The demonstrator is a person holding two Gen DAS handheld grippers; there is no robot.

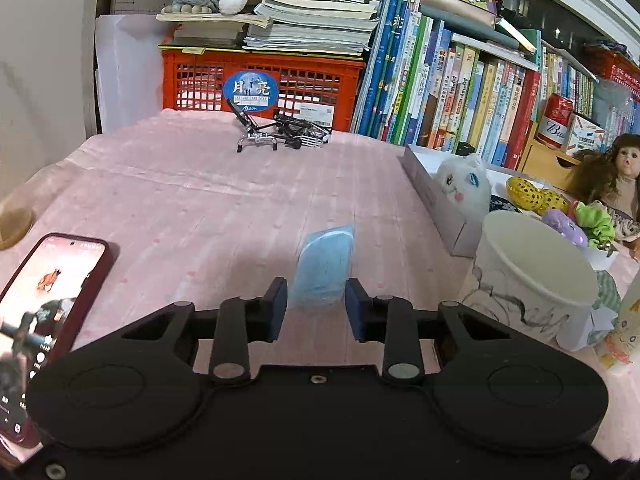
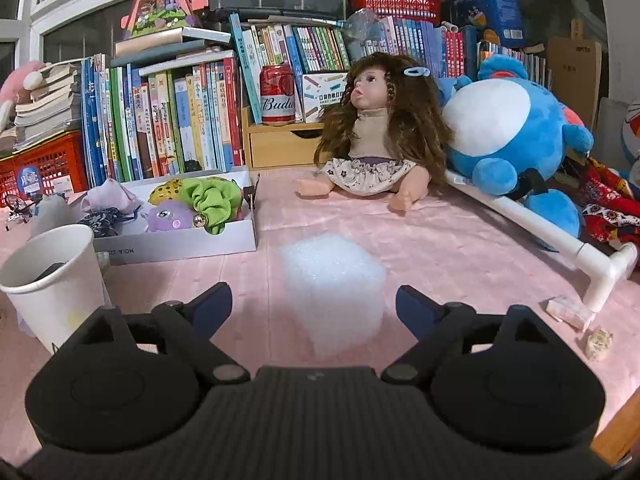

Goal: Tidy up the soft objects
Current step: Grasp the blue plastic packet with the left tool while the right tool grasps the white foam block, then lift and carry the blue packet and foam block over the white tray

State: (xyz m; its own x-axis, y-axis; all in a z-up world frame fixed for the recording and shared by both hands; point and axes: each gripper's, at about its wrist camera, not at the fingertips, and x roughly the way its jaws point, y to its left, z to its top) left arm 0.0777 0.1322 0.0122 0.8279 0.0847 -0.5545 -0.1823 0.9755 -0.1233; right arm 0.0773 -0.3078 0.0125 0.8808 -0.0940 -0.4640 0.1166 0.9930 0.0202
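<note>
In the left wrist view, the left gripper [image 1: 316,300] is pinching a light blue soft pad [image 1: 323,268], which stands upright between its two pads above the pink cloth of the bench [image 1: 200,200]. A phone [image 1: 44,312] lies at the left, and a white paper cup [image 1: 532,276] stands at the right, just in front of a grey box [image 1: 436,200] with soft toys.

In the right wrist view, the right gripper [image 2: 314,304] is spread wide. A white foam block [image 2: 334,284] lies on the bench between its fingers, and the pads are not touching it. A doll [image 2: 376,128] sits further back, beside a blue plush toy [image 2: 516,136].
</note>
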